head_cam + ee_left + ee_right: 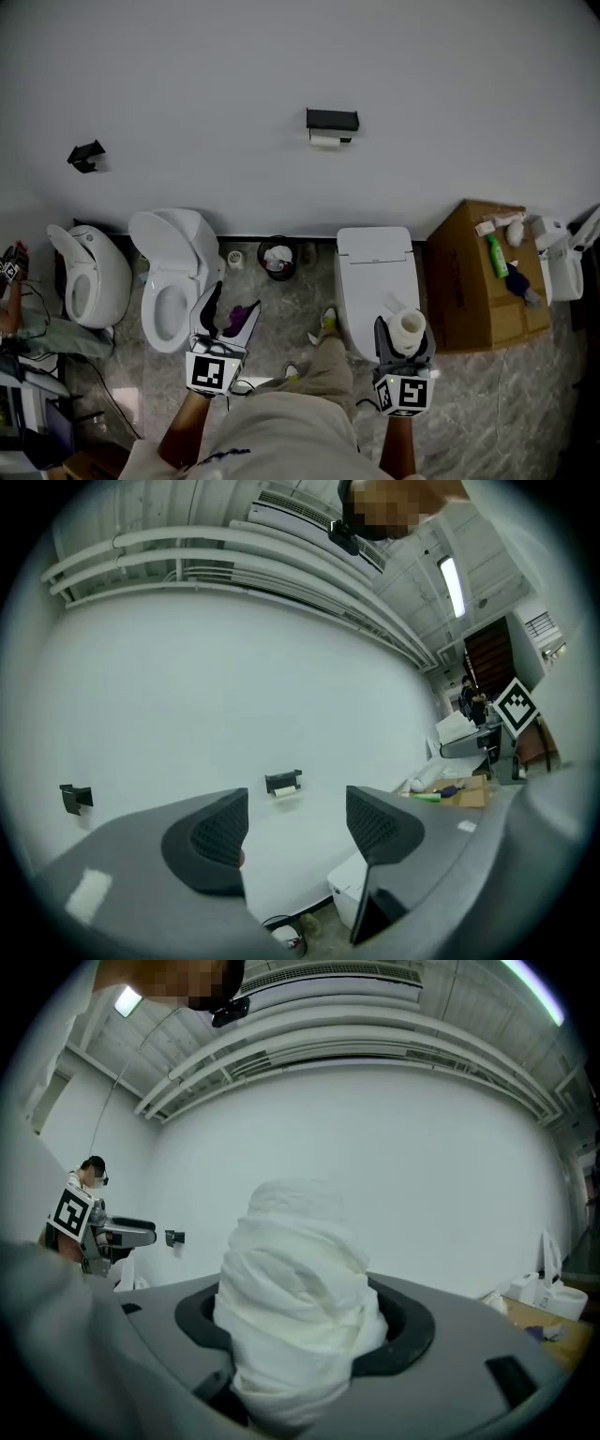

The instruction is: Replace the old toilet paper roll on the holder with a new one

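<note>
The right gripper (pixel 405 349) clamped its 2 jaws on a crumpled white toilet paper roll (pixel 298 1307), which stood upright between them. The left gripper (pixel 295 832) stood with its jaws apart and nothing between them. The black wall-mounted holder (pixel 332 120) hung well ahead, with a thin white roll (pixel 326 140) beneath it.

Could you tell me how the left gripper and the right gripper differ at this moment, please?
The left gripper stands open, its jaws wide apart; the right gripper is shut. The left gripper holds nothing, only the wall showing between its jaws; the right gripper grips a white paper roll. Both face the white wall.
</note>
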Available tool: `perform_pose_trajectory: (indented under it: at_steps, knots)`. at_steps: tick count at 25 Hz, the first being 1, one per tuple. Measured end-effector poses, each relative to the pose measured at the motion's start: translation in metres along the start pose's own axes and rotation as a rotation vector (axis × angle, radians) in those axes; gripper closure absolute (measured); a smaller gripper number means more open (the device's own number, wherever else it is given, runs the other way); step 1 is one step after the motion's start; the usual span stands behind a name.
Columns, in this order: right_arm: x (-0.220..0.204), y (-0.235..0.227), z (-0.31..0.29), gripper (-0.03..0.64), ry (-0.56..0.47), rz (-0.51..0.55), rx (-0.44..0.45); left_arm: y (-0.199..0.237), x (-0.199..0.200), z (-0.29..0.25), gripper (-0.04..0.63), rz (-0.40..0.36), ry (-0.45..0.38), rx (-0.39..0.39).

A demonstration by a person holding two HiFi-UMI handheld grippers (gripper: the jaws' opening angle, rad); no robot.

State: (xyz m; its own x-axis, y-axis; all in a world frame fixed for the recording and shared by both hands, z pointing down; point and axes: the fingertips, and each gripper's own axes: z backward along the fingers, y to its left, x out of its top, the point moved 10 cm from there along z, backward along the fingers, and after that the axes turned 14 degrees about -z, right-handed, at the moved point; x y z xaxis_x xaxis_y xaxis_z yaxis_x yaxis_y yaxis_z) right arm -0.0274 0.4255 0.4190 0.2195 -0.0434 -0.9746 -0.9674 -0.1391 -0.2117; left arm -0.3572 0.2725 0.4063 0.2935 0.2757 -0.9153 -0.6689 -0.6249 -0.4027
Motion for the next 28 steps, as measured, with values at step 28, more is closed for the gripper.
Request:
perform_pose_trajectory:
  at_steps: [28]
  knots:
    - [0.043, -0.071, -0.245, 0.295, 0.090, 0.096, -0.054, 0.055, -0.034, -0.238, 0.261, -0.021, 0.072, -0.065]
